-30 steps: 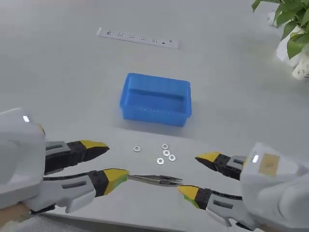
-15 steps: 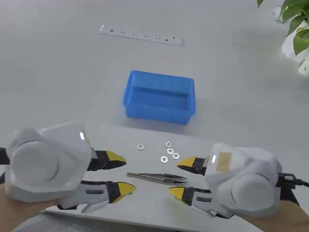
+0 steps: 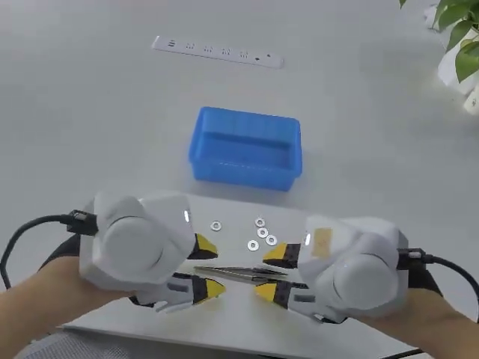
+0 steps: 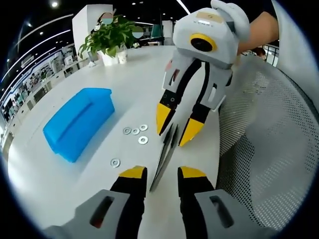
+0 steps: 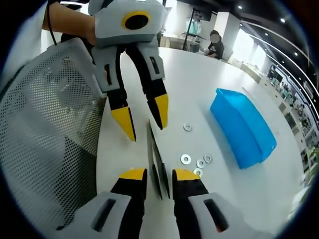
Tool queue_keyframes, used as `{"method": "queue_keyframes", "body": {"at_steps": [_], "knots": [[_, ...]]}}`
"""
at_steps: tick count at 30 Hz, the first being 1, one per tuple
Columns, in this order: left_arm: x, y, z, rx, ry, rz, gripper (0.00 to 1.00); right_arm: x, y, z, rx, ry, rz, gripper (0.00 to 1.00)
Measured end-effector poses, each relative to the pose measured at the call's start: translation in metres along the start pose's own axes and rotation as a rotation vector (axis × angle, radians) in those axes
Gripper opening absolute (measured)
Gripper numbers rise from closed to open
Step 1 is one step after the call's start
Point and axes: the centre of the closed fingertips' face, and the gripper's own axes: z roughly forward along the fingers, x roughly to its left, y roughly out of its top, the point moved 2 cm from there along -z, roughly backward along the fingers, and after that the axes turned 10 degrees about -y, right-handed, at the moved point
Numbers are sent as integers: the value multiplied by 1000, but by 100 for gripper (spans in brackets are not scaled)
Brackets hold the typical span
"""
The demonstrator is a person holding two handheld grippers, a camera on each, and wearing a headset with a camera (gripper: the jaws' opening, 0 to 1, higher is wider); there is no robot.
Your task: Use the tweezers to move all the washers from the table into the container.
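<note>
The white table (image 3: 90,112) ran across the whole head view. In the lower half of that view the two grippers faced each other tip to tip, the left gripper (image 3: 212,266) at lower left and the right gripper (image 3: 267,274) at lower right, each held in a hand with a black cable trailing off towards the near edge.

Both claws stood parted. In the left gripper view the left gripper (image 4: 162,174) had its jaws moderately wide, with clear table on either side of what lay between them. In the right gripper view the right gripper (image 5: 159,175) had a narrower gap, and I could not tell whether its pads touched anything.

The blue container (image 3: 245,146) sat at the centre of the head view, above the grippers and well apart from them. A potted plant (image 3: 460,30) showed at the upper right corner, and a white power strip (image 3: 217,52) lay near the top edge.

The tweezers (image 3: 239,273) lay flat on the table at lower centre, one end between the left jaws and the other between the right jaws.

Five washers (image 3: 263,232) lay on the table just above the tweezers, between them and the container: four clustered together, one alone to their left.
</note>
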Motion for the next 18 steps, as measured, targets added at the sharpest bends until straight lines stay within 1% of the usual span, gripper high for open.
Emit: {"method": "queue_keyframes", "body": {"at_steps": [3, 7, 11, 16, 18], "knots": [[-1, 1, 1, -2, -8, 4, 28, 1, 1, 1, -1, 10, -3, 20], [-1, -3, 3, 20, -18, 11, 27, 2, 1, 2, 5, 17, -2, 18], [-3, -2, 5, 26, -36, 23, 25, 2, 1, 3, 10, 23, -6, 17], [-1, -2, 8, 27, -39, 23, 25, 2, 1, 5, 17, 38, 3, 16], [0, -2, 9, 34, -40, 25, 25, 2, 2, 5, 14, 39, 1, 15]]}}
